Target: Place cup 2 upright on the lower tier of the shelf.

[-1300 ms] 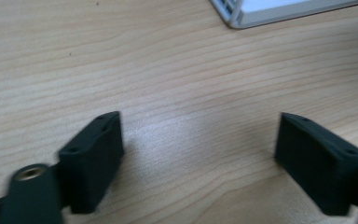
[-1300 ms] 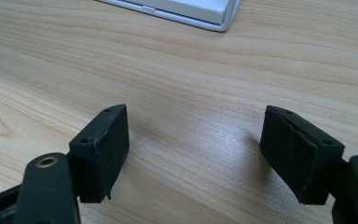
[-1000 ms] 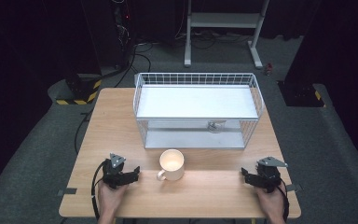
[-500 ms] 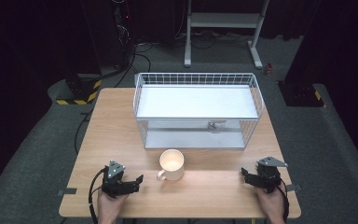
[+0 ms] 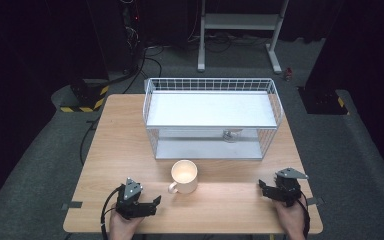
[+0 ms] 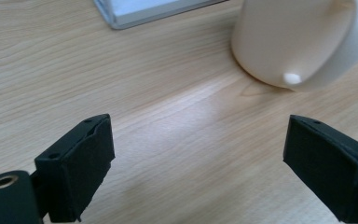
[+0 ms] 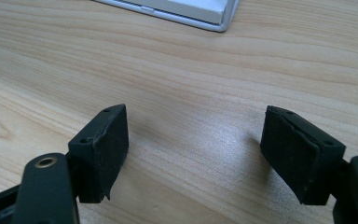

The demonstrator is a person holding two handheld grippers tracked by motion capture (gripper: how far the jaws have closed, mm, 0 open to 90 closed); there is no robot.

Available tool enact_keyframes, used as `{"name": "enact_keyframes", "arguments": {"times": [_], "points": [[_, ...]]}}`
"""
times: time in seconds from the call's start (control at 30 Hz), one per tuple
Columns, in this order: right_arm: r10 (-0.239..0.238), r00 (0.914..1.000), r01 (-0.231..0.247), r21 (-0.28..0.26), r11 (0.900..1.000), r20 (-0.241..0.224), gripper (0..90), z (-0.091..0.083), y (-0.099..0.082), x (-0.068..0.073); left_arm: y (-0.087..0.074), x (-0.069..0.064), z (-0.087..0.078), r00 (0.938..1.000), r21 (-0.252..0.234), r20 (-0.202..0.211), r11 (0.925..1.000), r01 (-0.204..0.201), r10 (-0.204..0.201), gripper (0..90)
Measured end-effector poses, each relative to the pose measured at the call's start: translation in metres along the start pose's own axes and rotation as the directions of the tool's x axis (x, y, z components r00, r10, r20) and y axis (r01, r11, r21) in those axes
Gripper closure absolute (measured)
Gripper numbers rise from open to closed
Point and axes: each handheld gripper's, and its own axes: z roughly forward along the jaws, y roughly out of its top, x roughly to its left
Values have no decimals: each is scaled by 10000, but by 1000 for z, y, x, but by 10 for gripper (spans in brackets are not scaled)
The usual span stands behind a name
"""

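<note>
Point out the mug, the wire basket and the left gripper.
mug (image 5: 184, 171): high view, on its inner bottom.
wire basket (image 5: 210, 84): high view, on its far rim.
left gripper (image 5: 155, 201): high view, midway between its open jaws.

A white wire basket (image 5: 212, 112) stands on the wooden table (image 5: 110, 140), a metal stand (image 5: 240, 22) behind it.
</note>
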Motion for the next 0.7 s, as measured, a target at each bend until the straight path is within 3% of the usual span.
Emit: {"name": "enact_keyframes", "arguments": {"times": [0.17,0.23,0.7], "points": [[16,10000,-16,7,10000,4,235,0,0,0,3,-10,5,9991,109,313,9995,-292,288,89],[-206,9998,206,-51,9998,-39,235,1,0,0,5,-13,7,9984,109,431,9993,-362,357,90],[-81,9999,81,3,10000,-68,235,1,1,2,18,-29,17,9948,34,751,9976,-686,681,84]]}}
